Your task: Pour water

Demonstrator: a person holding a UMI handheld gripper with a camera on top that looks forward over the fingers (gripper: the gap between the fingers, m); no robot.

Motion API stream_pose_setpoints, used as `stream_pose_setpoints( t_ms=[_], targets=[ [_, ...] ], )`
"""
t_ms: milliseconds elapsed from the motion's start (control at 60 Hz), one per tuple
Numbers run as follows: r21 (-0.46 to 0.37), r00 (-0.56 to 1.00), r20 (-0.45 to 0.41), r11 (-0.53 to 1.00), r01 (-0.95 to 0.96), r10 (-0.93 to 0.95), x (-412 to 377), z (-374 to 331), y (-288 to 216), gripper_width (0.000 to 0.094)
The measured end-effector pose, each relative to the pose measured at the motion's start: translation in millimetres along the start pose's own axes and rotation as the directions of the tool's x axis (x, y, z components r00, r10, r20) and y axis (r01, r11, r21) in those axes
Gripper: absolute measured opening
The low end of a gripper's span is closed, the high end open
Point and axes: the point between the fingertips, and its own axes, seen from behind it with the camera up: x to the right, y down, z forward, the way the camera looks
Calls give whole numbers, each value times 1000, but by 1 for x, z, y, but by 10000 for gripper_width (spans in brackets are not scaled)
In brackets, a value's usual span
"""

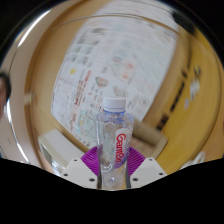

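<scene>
item: water bottle point(115, 140), white cap on, upright, clamped between gripper point(116, 172) fingers point(92, 160). progress: grasp done; uncapping and pouring judged outstanding; no receiving cup visible.

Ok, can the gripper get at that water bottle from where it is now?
Probably yes. The water bottle stands upright right between the fingers of the gripper, its cap still on, and nothing sits in front of it. Whether both pads already press on it cannot be told.
</scene>
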Motion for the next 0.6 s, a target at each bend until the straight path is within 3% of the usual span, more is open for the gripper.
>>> stream_pose_setpoints(
  t_ms=[117,233,333,417,600],
  targets=[
    [9,893,-140,901,433,-428,15,-18,-66,309],
    [-93,657,-283,702,706,-699,71,-47,-112,309],
    [-239,463,-374,566,789,-804,124,-76,-125,310],
    [-334,376,-395,513,791,-838,181,-98,-129,311],
    [-437,326,-426,507,743,-844,275,-131,-126,312]
  ],
)
